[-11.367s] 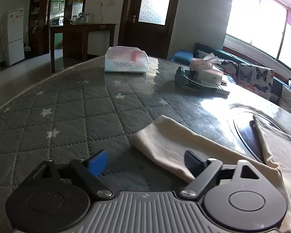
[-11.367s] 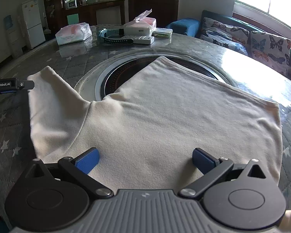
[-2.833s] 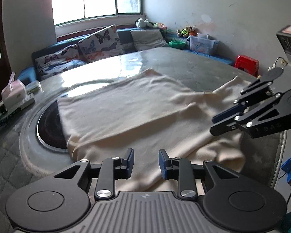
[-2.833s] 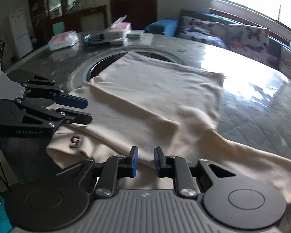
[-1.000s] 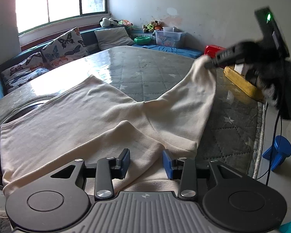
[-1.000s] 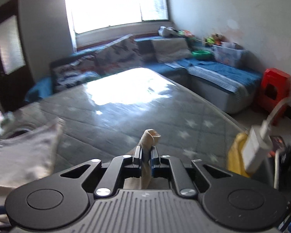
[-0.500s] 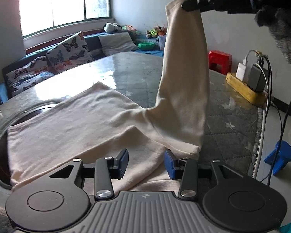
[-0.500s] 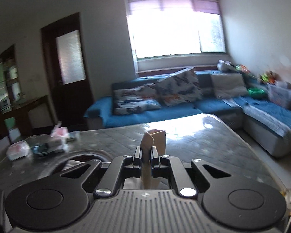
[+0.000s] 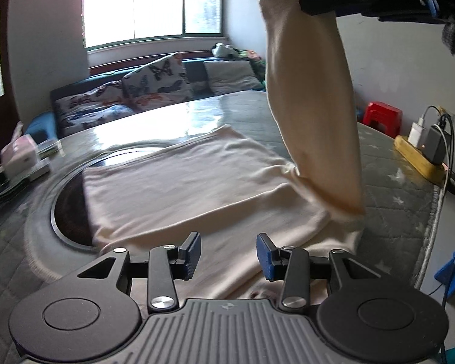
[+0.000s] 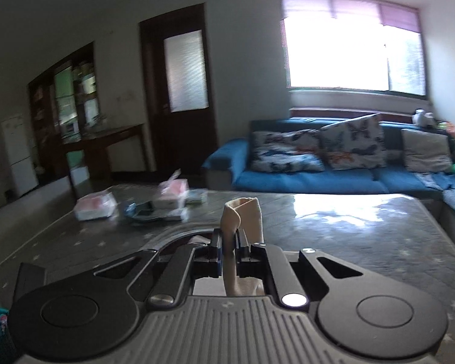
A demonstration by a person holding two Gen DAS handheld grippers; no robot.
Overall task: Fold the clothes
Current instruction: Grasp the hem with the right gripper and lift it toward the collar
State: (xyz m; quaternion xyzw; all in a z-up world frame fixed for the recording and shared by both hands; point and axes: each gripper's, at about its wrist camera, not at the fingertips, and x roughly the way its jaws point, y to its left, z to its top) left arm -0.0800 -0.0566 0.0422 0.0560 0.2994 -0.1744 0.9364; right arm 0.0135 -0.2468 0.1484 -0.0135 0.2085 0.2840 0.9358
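A cream long-sleeved top [image 9: 197, 182] lies spread flat on the round quilted table [image 9: 394, 188]. My left gripper [image 9: 229, 254] hovers open just above the top's near edge, with cloth below its blue pads but none pinched. My right gripper [image 9: 306, 3] is high at the upper right, shut on the cuff of one sleeve [image 9: 315, 106]. That sleeve hangs down from it in a steep arc to the shoulder. In the right wrist view the cuff [image 10: 242, 212] pokes up between the closed pads of the right gripper [image 10: 229, 248].
A dark round inset [image 9: 69, 209] sits under the top's left side. Tissue packs and a tray [image 10: 154, 206] crowd the far left of the table. A power strip on a yellow block [image 9: 421, 157] lies at the right rim, with a red stool [image 9: 382, 115] and a blue sofa [image 10: 303, 179] beyond.
The right gripper has lifted the sleeve off the table and swung it up and leftward over the top. The left gripper has shifted sideways along the near edge, still open.
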